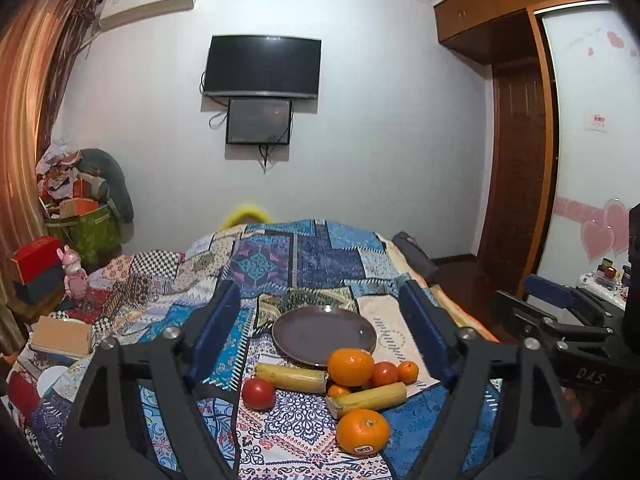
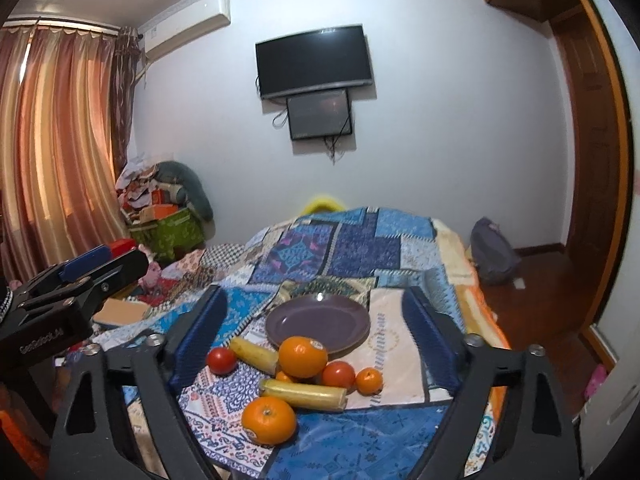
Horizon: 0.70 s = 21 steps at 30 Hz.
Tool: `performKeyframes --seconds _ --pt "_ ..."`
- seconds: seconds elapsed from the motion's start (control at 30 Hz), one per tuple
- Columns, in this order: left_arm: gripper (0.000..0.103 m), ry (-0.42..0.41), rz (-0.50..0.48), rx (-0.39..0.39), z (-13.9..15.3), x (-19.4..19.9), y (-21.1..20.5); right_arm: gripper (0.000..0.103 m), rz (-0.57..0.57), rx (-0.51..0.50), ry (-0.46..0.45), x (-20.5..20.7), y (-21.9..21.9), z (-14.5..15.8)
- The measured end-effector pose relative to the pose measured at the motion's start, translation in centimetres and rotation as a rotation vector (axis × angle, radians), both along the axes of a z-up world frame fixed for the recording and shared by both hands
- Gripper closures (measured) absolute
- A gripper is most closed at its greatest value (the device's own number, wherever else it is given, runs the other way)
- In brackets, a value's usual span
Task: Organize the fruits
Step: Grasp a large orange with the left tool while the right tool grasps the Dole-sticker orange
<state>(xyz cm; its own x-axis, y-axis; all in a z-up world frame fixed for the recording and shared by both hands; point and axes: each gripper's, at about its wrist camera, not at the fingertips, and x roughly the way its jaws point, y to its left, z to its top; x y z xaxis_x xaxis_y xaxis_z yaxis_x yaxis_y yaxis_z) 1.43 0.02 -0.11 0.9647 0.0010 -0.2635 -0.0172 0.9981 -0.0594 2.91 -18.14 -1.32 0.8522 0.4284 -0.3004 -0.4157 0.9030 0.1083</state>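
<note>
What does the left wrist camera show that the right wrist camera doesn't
Only the left wrist view shows the pink hearts on the wardrobe door and the right gripper from the side. Only the right wrist view shows the full orange curtains and the left gripper from the side. Both show the empty purple plate, oranges, tomatoes and bananas on the patterned bedspread, below the wall TV.

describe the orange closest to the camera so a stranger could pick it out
On the patchwork bedspread, find the purple plate; the fruit pile sits just in front of it. The orange lies alone at the near edge of the pile, beside a banana piece, and carries a small sticker low on its side.
</note>
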Motion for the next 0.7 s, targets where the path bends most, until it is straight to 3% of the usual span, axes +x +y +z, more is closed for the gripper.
performKeyframes --seconds 0.3,0.7 --pt "0.044 0.153 -0.010 -0.011 -3.4 4.2 1.3 0.043 0.061 -0.040 0.134 3.2 1.0 -3.0" --pt "0.047 0.392 -0.034 -0.063 -10.0 10.1 3.5 0.043 0.147 -0.087 0.360 8.5 3.0 -7.8"
